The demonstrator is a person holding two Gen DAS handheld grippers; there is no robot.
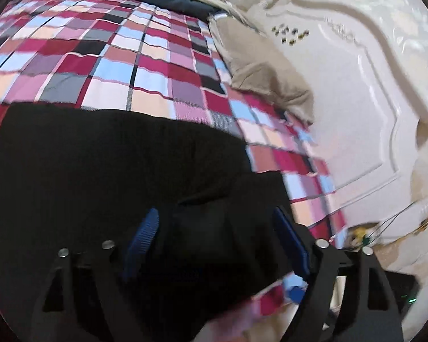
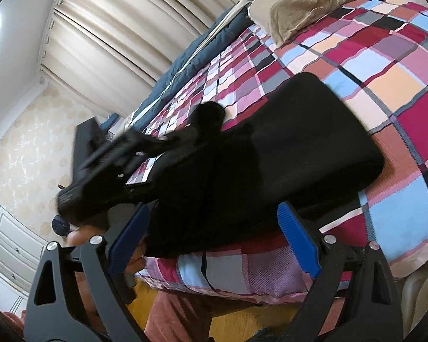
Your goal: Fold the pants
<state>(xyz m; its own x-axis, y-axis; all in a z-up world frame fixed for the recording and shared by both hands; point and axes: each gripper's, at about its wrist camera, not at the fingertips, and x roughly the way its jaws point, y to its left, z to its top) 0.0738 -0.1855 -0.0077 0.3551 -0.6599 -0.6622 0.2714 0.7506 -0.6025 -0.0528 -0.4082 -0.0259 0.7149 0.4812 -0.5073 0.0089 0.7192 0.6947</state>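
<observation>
Left wrist view: folded black pants [image 1: 114,165] lay on a checked bedspread [image 1: 105,57].
Soft, matte cloth formed a thick, rounded slab on the bed. Left gripper [image 1: 216,245] held ribbed blue fingers [image 1: 144,233] apart over it; right gripper [image 2: 214,236] likewise stood apart, gripping nothing. A crumpled beige pillow [image 2: 299,8] sat beyond.

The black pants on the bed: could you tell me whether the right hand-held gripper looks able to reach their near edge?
Probably yes: the right hand-held gripper is open right at the black pants, nothing between.
</observation>
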